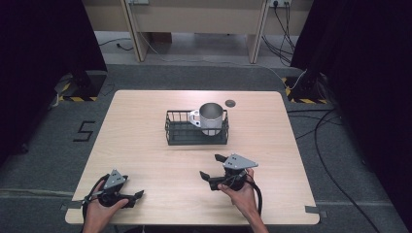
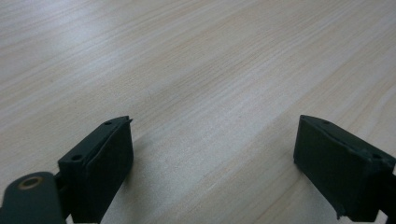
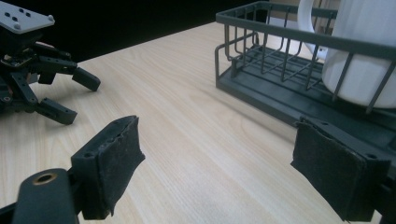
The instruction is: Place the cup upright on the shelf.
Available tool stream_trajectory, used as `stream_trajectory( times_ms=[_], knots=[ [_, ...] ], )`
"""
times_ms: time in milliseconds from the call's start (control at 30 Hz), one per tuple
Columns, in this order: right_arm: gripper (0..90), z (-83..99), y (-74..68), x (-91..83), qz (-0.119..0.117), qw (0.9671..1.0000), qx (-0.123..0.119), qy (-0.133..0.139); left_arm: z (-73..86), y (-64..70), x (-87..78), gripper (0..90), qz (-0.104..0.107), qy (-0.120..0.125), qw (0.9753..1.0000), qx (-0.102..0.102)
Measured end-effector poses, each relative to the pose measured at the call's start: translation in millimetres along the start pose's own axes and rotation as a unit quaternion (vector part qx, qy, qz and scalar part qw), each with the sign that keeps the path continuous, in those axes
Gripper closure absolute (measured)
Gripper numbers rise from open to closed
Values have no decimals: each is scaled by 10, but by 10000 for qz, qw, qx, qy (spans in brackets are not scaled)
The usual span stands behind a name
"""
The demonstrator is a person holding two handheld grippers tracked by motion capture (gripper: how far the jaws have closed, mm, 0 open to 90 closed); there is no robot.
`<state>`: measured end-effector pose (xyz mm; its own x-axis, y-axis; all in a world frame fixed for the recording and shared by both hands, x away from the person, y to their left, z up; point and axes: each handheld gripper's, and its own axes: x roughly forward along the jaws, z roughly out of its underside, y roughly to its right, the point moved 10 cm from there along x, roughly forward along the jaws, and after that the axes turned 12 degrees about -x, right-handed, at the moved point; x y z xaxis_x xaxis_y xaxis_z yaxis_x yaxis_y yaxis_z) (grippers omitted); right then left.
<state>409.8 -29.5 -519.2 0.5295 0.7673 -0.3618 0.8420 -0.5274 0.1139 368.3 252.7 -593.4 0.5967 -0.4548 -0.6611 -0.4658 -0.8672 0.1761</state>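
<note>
We see a shiny metal mug [image 1: 211,118] standing upright in a dark wire basket [image 1: 180,133]. It sits at the right end of the basket, with its white handle pointing toward the left end. The basket stands on the desk [image 1: 145,160], nearer the far edge than the near edge, about midway between the left and right edges. We think the mug stands up so that it is easy to grab by its rim or its side.

Our right tongs [image 1: 212,167] are the closest to the mug. They sit near the near edge of the desk, a little right of the middle, and they point up toward the basket. The jaws stand wide apart and hold nothing. In the right gripper view the basket [image 3: 280,88] and the mug [image 3: 369,46] are just ahead, past the right jaw. We think these tongs are getting ready to reach in.

Our left tongs [image 1: 135,197] wait by the near left corner. Their jaws are wide apart too, with just bare desk [image 2: 205,84] between them. They touch nothing.

A small dark round spot [image 1: 230,102] lies near the far edge.
</note>
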Motion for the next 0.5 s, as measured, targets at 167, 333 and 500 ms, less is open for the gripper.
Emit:
stream_trajectory(
  times_ms=[167, 333, 500],
  knots=[
    [152, 34, -28, -7, -26, 9999, -44, -96, 0, 0, 0, 113, 0, 0, 10000, 1],
    [153, 34, -63, -26, -11, 9998, -120, -135, 0, 0, 0, 113, -1, 1, 10000, -2],
    [154, 43, -89, -67, -1, 9998, -135, -146, 0, 0, 0, 113, 0, 1, 10000, 0]
  ],
)
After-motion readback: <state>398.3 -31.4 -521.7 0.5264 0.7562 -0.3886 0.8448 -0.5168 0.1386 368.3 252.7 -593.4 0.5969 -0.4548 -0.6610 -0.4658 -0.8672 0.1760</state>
